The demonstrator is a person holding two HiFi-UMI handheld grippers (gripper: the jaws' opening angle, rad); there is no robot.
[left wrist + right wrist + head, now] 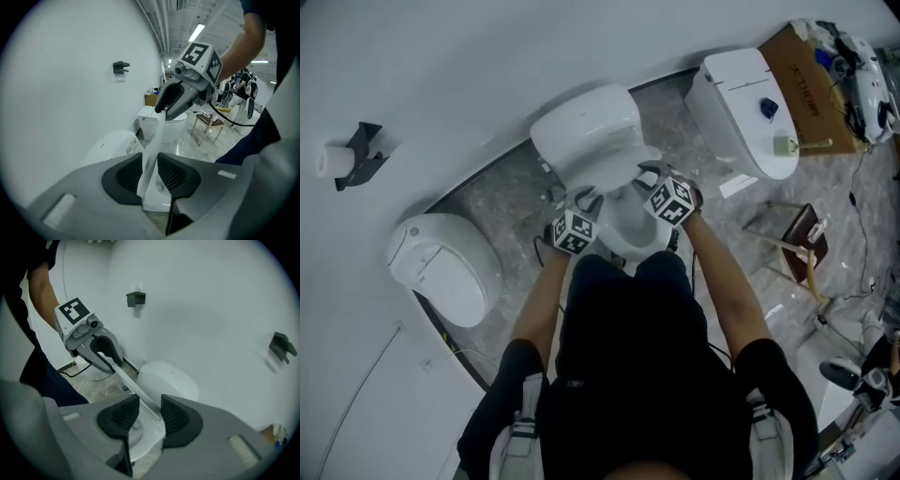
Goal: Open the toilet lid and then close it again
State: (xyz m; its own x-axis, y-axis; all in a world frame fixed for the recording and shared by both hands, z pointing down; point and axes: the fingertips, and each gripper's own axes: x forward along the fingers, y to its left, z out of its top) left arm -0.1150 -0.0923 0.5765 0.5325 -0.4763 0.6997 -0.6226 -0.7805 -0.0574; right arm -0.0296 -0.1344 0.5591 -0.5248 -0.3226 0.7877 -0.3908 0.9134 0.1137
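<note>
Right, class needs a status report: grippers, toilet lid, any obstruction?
Left gripper shut on lid rim. Right gripper shut on its opposite side. Lid held part raised. Nothing visible in its way.

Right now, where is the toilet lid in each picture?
Head view: toilet lid in the middle, gripped between left gripper and right gripper.
Left gripper view: toilet lid is a thin white edge at centre, rising from the near jaws.
Right gripper view: toilet lid is a white strip slanting up-left from centre.
Shared landmark: the white wall.
</note>
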